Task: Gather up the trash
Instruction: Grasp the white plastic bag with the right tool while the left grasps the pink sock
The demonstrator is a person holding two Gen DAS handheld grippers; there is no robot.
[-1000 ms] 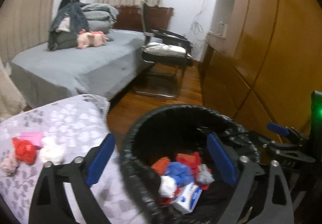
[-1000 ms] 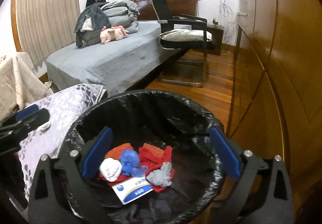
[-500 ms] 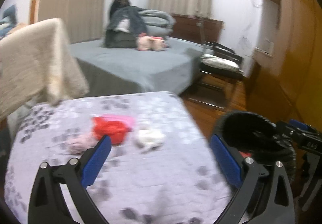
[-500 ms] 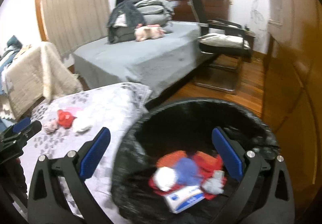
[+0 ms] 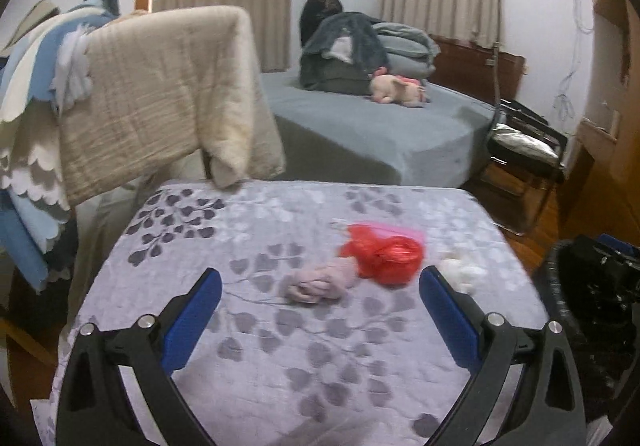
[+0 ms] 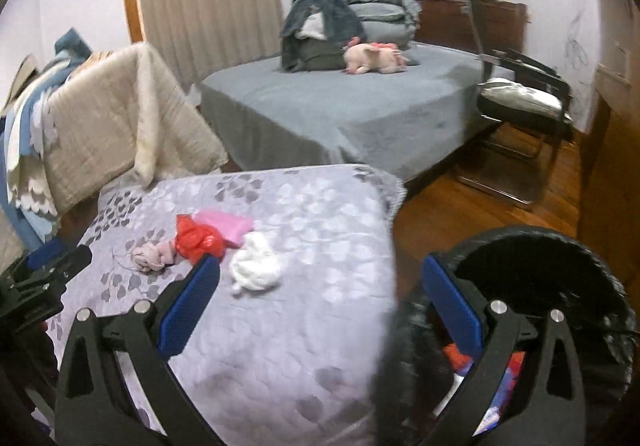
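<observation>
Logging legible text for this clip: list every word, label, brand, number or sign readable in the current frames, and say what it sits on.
None can be read.
Packaging inside the black bin: a white and blue scrap shows behind the right gripper, any print too blurred and hidden.
Trash on the patterned cloth, red bag included: no lettering visible.
Left gripper: no markings visible.

**Open cloth ahead, bin at right**

I see bare cloth (image 5: 304, 358) before my left gripper (image 5: 319, 310), up to the pink wad (image 5: 320, 282) and red bag (image 5: 386, 254). The bin (image 6: 520, 246) crowds my right gripper (image 6: 320, 298); a draped blanket (image 5: 160, 93) overhangs the far-left edge.
</observation>
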